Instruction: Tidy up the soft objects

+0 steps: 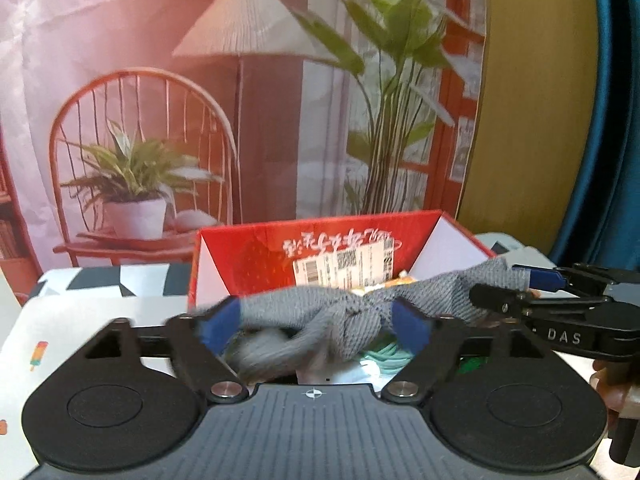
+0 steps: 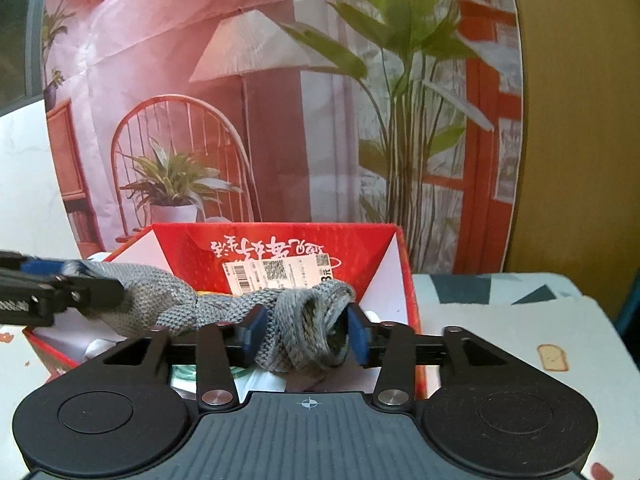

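Observation:
A grey knitted cloth (image 1: 304,304) (image 2: 168,300) stretches, twisted, above an open red cardboard box (image 1: 248,248) (image 2: 192,248). In the left wrist view my left gripper (image 1: 315,327) stands wide open, and the cloth's blurred middle crosses between its blue pads without being squeezed. My right gripper (image 2: 305,333) is open around the cloth's rolled end, which looks round and unpressed. Each gripper shows in the other view, the right (image 1: 516,288) at the cloth's right end and the left (image 2: 98,280) at its left end.
Inside the box lie a teal item (image 1: 384,352) and something orange (image 1: 404,278). The box stands on a table with a patterned cover (image 1: 80,320) (image 2: 520,320). A printed backdrop (image 1: 240,120) rises close behind. A hand (image 1: 608,392) holds the right gripper.

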A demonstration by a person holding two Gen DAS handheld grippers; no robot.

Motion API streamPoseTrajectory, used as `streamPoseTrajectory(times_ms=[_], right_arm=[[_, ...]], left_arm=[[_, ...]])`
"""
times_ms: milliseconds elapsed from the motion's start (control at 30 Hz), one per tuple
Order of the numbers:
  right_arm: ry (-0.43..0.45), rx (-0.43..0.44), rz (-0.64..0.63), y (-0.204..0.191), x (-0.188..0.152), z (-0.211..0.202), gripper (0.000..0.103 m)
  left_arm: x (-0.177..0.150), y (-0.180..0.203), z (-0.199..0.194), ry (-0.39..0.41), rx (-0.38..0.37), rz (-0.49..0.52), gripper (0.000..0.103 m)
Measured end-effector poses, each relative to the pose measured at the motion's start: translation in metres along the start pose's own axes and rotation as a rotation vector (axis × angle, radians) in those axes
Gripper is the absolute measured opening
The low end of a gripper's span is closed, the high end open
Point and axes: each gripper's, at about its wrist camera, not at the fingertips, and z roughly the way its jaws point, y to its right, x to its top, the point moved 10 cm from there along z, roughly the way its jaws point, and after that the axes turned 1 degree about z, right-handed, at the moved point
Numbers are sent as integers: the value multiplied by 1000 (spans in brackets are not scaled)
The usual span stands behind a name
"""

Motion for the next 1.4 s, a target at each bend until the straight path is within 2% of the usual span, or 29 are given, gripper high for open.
streamPoseTrajectory(times_ms=[33, 67, 167, 200, 433, 667, 833, 900, 1000, 1067, 1233, 1400], right_arm=[[7, 0, 0, 0, 2, -5, 64], [16, 0, -1, 0, 4, -10, 68], [44, -15, -16, -3, 13, -28, 92], [57, -17, -20, -5, 17, -35, 103], [96, -16, -5, -17, 42, -85, 103], [141, -22, 54, -31, 68, -160, 103], [149, -31, 26, -50, 87, -217, 103], [169, -17, 6, -58, 93, -245, 103], [202, -20, -23, -69, 101, -281, 103], [218, -17, -23, -74, 102, -301, 103], [219, -12, -13, -78, 101, -328, 103], [224, -21, -10, -76, 98, -344, 103]], left_arm=[[2, 0, -6, 9, 3, -3, 97], [4, 0, -14, 18, 8, -6, 101], [10, -1, -35, 39, 22, -14, 103], [12, -2, -43, 45, 25, -17, 103], [26, -4, -107, 87, 72, -53, 103], [42, 2, -181, 129, 102, -72, 103], [44, 10, -238, 149, 121, -57, 103], [44, 12, -260, 156, 150, -36, 103], [47, 15, -289, 186, 190, -23, 103], [50, 19, -306, 213, 185, -31, 103], [50, 35, -332, 250, 162, -36, 103], [47, 41, -338, 257, 170, -37, 103]])
